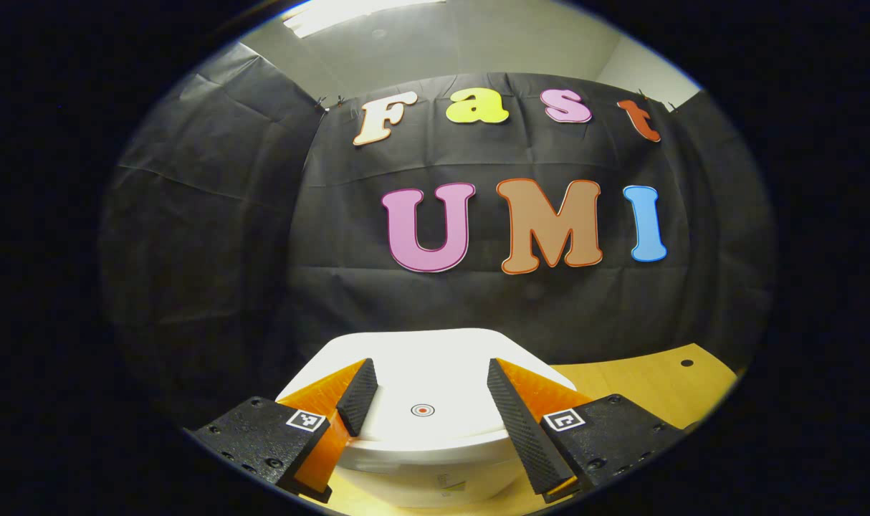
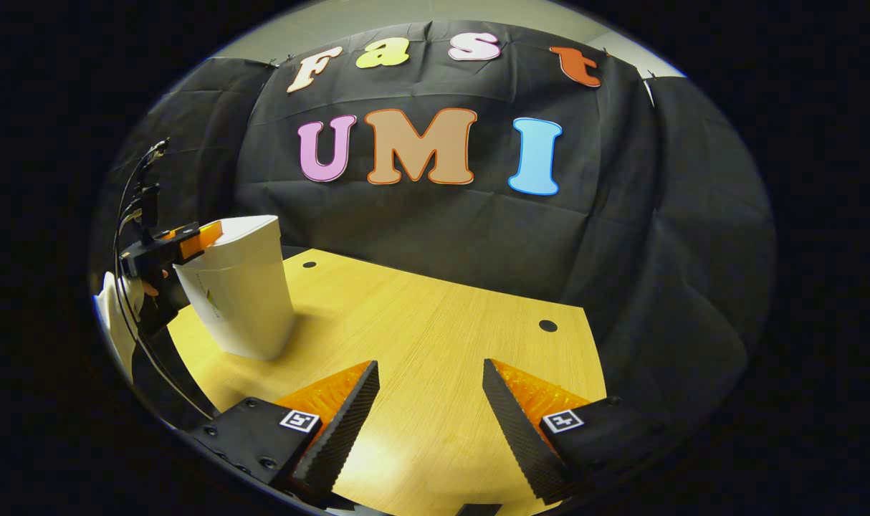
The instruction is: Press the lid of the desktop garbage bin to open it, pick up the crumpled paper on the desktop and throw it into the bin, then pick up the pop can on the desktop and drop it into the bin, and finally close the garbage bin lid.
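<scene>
A white desktop garbage bin (image 1: 435, 459) stands right under my left gripper (image 1: 430, 380), its flat lid (image 1: 421, 365) lying down with a small round target mark (image 1: 422, 410) between the open fingers. In the right gripper view the same bin (image 2: 241, 294) stands at the table's far left, with the left gripper (image 2: 191, 240) over its top and a hand behind it. My right gripper (image 2: 430, 383) hovers open over bare tabletop, nothing between its fingers.
The light wooden table (image 2: 435, 315) has dark round holes (image 2: 547, 325) near its back edge and a cut corner at the right. Black cloth walls close the booth behind and to both sides. Cables (image 2: 130, 215) hang at the far left.
</scene>
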Demonstrator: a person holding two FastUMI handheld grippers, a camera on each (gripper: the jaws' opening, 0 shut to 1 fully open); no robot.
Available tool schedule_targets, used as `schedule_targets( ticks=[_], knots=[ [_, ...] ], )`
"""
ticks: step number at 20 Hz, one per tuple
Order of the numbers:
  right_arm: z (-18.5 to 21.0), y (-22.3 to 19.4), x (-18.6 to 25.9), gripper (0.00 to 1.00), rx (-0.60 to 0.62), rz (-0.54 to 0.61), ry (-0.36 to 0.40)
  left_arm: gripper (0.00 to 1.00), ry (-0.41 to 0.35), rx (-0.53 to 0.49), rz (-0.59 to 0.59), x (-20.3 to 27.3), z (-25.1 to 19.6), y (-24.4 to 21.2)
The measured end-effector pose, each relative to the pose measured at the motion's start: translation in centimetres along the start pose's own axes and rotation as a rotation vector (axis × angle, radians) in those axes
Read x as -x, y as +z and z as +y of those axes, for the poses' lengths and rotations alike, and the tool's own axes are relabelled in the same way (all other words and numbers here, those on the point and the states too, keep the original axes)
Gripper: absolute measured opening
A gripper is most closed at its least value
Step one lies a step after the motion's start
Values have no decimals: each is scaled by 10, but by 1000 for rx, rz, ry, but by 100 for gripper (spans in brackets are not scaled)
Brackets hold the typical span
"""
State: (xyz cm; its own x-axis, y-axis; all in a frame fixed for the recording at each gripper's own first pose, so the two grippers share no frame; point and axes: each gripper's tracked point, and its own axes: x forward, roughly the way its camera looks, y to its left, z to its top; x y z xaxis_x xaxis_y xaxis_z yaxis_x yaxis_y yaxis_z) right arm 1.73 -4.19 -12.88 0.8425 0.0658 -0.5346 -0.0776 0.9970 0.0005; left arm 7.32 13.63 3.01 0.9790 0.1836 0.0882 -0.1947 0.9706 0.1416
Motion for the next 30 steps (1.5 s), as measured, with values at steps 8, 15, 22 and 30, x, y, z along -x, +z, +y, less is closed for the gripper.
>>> schedule_targets(
  ticks=[8,15,22,30],
  knots=[
    [20,40,-2,97,-81,-121,42,93,-49,-28,-69,13,-14,21],
    [26,74,7,96,-156,-276,17,93,-208,21,-124,49,-81,69],
    [34,94,36,96,-166,-435,-31,92,-344,54,-109,97,-155,68],
    [59,83,53,96,-187,-471,-9,93,-384,161,-50,127,-173,55]
  ],
)
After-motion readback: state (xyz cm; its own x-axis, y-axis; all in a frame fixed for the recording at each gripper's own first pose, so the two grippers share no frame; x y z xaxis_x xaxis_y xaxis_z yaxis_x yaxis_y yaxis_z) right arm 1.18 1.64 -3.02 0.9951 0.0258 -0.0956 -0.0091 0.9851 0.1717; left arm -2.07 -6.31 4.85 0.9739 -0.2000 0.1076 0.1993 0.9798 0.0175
